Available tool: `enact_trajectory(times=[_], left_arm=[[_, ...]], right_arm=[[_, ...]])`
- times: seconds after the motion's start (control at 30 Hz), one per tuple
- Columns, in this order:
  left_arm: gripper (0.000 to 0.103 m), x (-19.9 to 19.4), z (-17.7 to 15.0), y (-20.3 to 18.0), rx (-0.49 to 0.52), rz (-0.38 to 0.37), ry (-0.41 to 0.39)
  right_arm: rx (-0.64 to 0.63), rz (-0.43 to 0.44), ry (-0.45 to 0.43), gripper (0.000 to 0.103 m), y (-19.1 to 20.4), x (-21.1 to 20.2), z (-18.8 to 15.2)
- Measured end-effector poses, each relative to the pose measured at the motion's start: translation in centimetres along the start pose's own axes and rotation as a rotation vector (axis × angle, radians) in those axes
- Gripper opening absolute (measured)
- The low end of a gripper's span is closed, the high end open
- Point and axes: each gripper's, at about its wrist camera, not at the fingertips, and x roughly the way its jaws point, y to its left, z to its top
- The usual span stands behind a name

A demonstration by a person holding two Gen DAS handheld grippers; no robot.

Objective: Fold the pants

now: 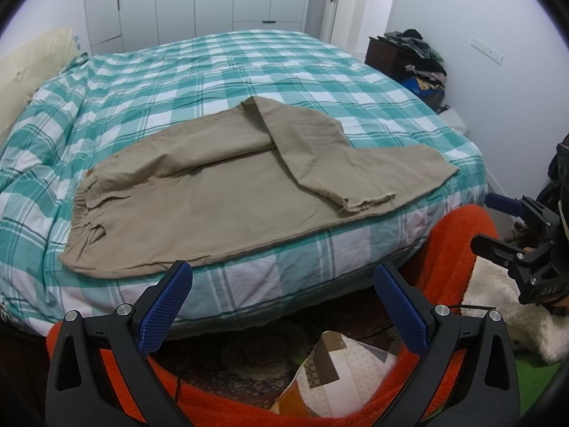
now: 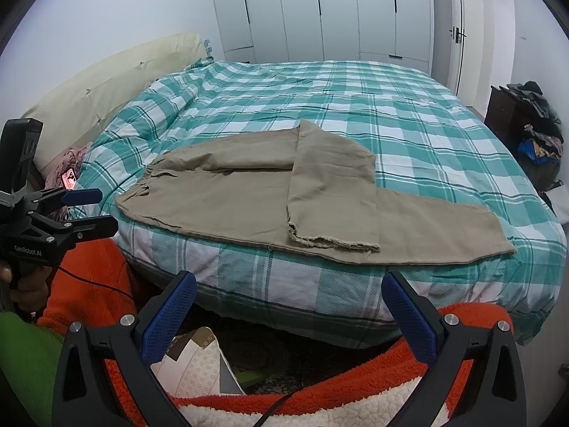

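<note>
The pants [image 1: 220,192] lie flat on the bed [image 1: 320,71] near its front edge, one leg folded across the other. The left gripper [image 1: 282,277] and right gripper [image 2: 290,288] hover wide apart, holding nothing.

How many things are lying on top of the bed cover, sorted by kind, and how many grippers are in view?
Pants: 1, khaki, one leg folded across the other, lying on the checked bed cover
Grippers: 2, the left gripper and the right gripper, both with jaws spread, off the bed's near edge
Total: 3
</note>
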Motion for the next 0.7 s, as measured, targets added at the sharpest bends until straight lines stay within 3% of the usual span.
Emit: enact_trajectory(times=[0.47,0.7], left_arm=[[0.102,0.5,0.3,0.5,-0.011,0.023,-0.003],[0.102,1.2,0.0,0.0,0.017,0.083,0.026]], right_arm=[[0.0,-0.014,0.001,0.103,0.0,0.2,-0.1],[-0.009,-0.009,0.02,0.103,-0.2,0.6,-0.1]])
